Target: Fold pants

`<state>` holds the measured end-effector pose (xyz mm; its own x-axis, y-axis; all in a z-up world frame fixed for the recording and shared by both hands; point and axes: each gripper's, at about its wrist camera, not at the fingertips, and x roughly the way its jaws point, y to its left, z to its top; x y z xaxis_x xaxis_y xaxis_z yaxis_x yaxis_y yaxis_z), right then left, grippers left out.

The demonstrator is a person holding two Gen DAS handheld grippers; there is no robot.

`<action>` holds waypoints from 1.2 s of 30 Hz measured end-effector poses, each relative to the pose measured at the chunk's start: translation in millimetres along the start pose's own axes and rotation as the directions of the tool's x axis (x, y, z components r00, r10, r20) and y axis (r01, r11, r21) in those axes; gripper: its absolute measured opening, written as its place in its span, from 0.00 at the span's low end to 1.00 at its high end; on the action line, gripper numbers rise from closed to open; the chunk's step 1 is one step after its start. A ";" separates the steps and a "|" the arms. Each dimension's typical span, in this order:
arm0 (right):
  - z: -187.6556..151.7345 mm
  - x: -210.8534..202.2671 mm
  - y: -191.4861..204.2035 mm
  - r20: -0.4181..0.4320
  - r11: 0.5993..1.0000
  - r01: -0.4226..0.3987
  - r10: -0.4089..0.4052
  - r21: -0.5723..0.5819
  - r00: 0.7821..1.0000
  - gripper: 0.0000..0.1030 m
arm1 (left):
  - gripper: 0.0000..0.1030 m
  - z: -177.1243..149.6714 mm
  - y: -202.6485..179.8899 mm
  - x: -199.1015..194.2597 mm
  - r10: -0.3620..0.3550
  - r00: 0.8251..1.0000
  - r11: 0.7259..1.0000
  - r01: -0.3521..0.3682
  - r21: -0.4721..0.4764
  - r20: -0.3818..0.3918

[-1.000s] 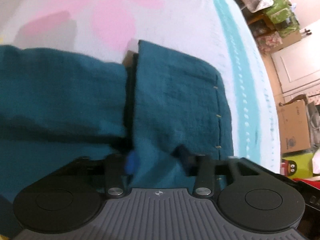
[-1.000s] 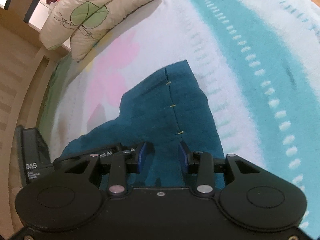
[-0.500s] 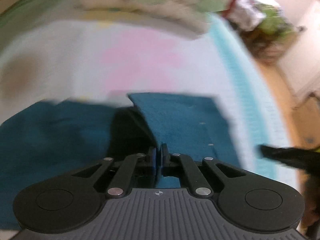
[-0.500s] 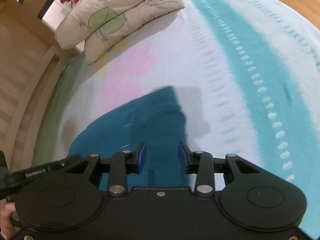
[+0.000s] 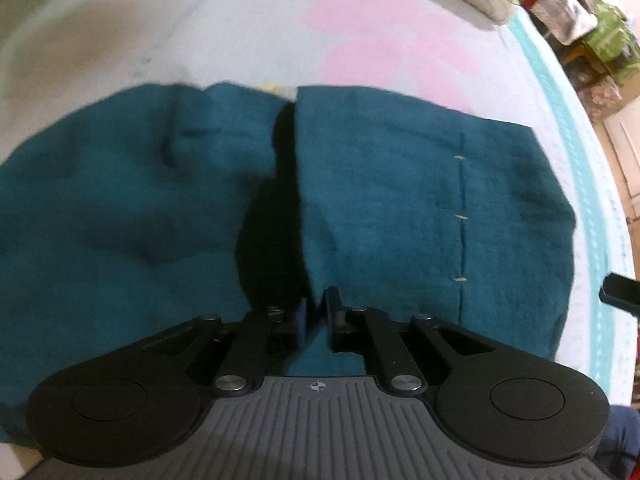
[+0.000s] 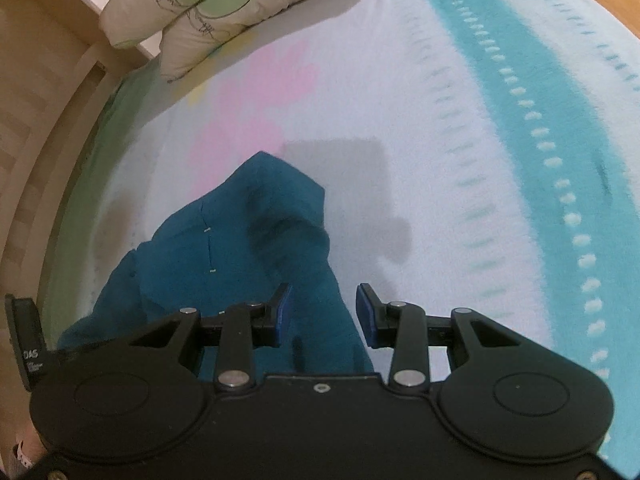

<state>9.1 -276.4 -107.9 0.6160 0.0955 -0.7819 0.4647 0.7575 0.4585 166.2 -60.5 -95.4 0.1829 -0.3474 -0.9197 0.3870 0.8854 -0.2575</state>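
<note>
The left gripper (image 5: 316, 314) has closed: a second ago its fingers stood apart over the cloth, half a second ago they came together, and now they pinch an edge of the teal pants (image 5: 400, 200), lifting that flap so a dark gap shows under it. The right gripper (image 6: 323, 314) has not changed its hold; its fingers are still spread, with cloth lying between them but nothing clamped. It has drawn back and up, though, so more of the bed (image 6: 400, 100) shows ahead of it than before.

To my eye this means the fold has begun on the left side only. One hand has the cloth and the other is free to take a second edge or to steady the pile.

The pants lie on the bed, spread across the white sheet with the pink flower print, the lifted flap nearest the left gripper. Seen from the right gripper, the same cloth is bunched into a hump just ahead of its fingers.

Counting: one pair of pants, two grippers, two pillows (image 6: 224, 12) stacked at the head of the bed, and three small pale stitches (image 5: 460, 216) in a row along one seam.
</note>
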 end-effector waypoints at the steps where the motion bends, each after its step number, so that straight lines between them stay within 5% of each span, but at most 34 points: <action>1: -0.8 0.9 2.5 -0.004 1.000 0.000 0.000 -0.005 1.000 0.46 | 0.10 -0.3 3.1 0.7 -0.015 1.000 1.000 0.015 -0.022 -0.004; 6: -4.2 6.3 21.6 -0.014 0.998 -0.001 0.000 -0.067 1.000 0.46 | 0.11 -2.4 10.6 5.4 -0.042 0.999 0.998 0.041 -0.050 -0.015; 13: 22.4 24.2 37.4 0.025 0.994 0.022 -0.019 -0.107 1.000 0.46 | 0.12 -13.3 1.5 10.9 -0.004 1.000 0.999 0.003 0.050 0.021; 20: 60.2 95.6 37.7 -0.045 0.958 0.182 -0.196 -0.220 0.980 0.39 | 0.12 -17.0 12.4 10.7 -0.050 0.998 0.999 0.050 0.006 0.032; 23: 77.0 116.6 20.9 -0.101 0.979 0.143 -0.159 -0.148 0.982 0.37 | 0.12 -17.5 13.3 9.7 -0.051 0.998 0.999 0.051 0.000 0.032; 28: 83.5 110.9 25.1 -0.083 0.976 0.153 -0.167 -0.154 0.983 0.38 | 0.12 -24.2 11.6 2.3 -0.048 0.998 0.999 0.048 -0.001 0.043; 36: 47.4 46.4 65.6 0.117 0.947 0.264 -0.246 -0.182 0.962 0.46 | 0.12 -30.6 30.9 -24.0 -0.071 0.994 0.997 0.074 -0.026 0.086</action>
<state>98.3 -252.9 -94.1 0.5529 -0.1699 -0.8157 0.4869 0.8603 0.1508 146.1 -15.4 -90.4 0.2317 -0.4346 -0.8703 0.3758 0.8652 -0.3320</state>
